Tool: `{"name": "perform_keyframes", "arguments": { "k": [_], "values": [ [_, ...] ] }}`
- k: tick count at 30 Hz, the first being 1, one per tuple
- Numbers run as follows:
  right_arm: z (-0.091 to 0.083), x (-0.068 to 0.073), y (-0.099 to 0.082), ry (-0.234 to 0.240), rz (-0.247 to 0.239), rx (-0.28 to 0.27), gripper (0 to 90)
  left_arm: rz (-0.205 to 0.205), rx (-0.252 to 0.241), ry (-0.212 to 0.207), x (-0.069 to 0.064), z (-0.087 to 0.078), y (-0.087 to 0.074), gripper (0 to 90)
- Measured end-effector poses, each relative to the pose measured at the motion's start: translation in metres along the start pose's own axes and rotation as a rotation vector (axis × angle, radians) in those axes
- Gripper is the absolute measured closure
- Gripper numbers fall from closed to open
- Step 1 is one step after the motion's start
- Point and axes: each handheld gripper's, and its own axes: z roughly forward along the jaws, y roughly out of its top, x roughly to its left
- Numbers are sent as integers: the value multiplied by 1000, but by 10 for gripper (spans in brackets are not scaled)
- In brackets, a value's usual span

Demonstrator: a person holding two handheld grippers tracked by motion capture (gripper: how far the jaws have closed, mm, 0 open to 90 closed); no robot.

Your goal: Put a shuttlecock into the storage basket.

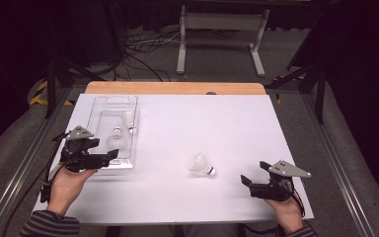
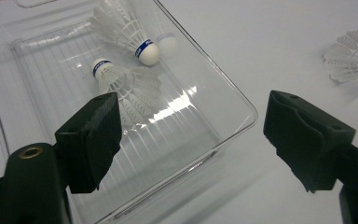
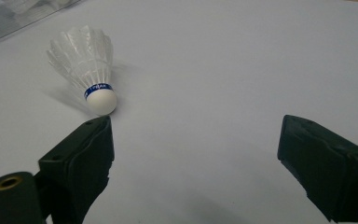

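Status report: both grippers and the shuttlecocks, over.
Left gripper open, at the clear tray, empty. Right gripper open, empty, near the loose shuttlecock lying on the table. Two shuttlecocks in the tray. Path clear.

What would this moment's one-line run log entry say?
left gripper: open, at clear plastic tray | in tray: two white feathered shuttlecocks | right gripper: open, near third white shuttlecock lying on white table

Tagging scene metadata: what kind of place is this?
Likely a lab or data-collection rig, not a home: a white-topped table set among black curtains, loose cables on the grey floor, and a metal frame stand behind it.
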Motion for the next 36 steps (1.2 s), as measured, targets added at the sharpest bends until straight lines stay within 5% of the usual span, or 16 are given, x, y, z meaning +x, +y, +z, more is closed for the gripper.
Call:
{"name": "perform_keyframes", "arguments": {
  "k": [36],
  "values": [
    [0, -1, 0, 0, 6, -2, 110, -32, -72, -6, -1, -11, -27, 209]
  ]
}}
